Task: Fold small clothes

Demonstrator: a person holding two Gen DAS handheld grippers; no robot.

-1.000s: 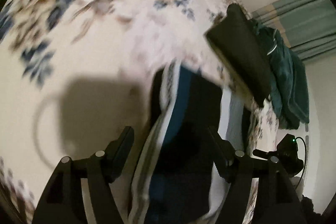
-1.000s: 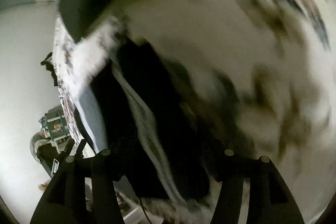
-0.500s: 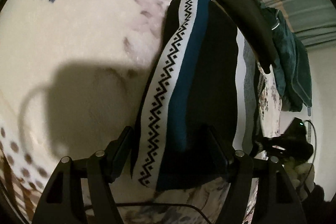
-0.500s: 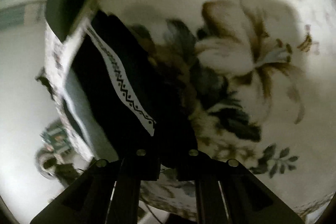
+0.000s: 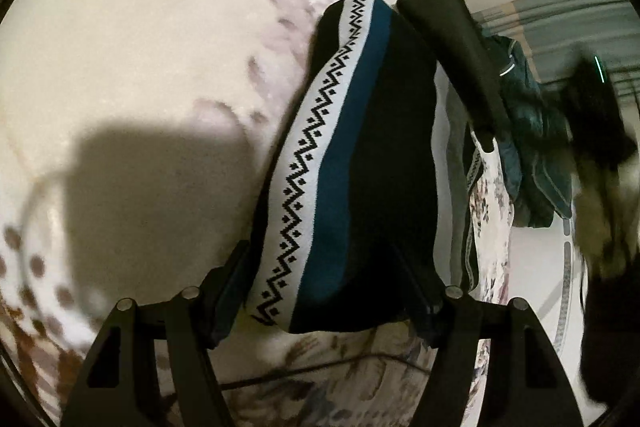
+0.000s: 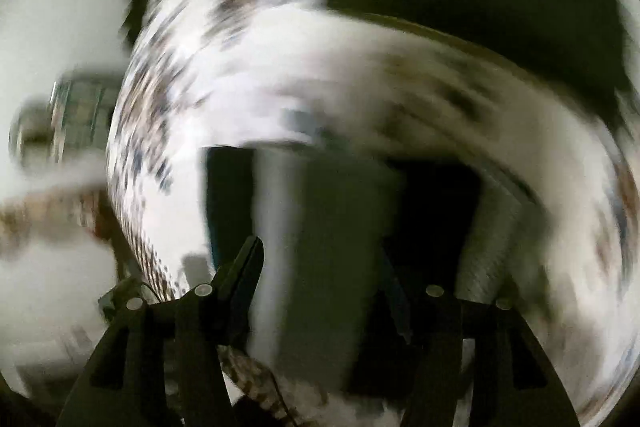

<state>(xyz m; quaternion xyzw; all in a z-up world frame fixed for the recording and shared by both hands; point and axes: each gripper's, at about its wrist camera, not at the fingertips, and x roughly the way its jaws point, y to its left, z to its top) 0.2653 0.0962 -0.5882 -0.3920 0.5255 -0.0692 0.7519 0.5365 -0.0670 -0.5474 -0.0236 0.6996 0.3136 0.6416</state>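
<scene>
A folded dark garment (image 5: pixel 360 147) with a white zigzag band and a teal stripe lies flat on the floral bedspread (image 5: pixel 140 87). My left gripper (image 5: pixel 324 287) hangs over its near end. The jaws stand wide apart, one on each side of the cloth, and I see no pinch. The right wrist view is smeared by motion. There my right gripper (image 6: pixel 320 259) has its jaws apart and opening. Blurred dark cloth with a pale stripe (image 6: pixel 332 211) shows between them, and I cannot tell whether it touches them. At the right edge of the left view a blurred hand holds a dark tool (image 5: pixel 600 131).
A black cushion (image 5: pixel 460 59) lies just beyond the garment. More folded cloth (image 5: pixel 454 167) sits at its right side, near the bed's edge. A teal jacket (image 5: pixel 536 155) hangs past that edge. A thin cable (image 5: pixel 320 371) crosses the bedspread near my left fingers.
The garment, blurred a second ago, now lies still and flat, and the left gripper has come slightly closer to it. The right gripper was shut at the garment's edge; now its jaws are apart and it has swung away.
</scene>
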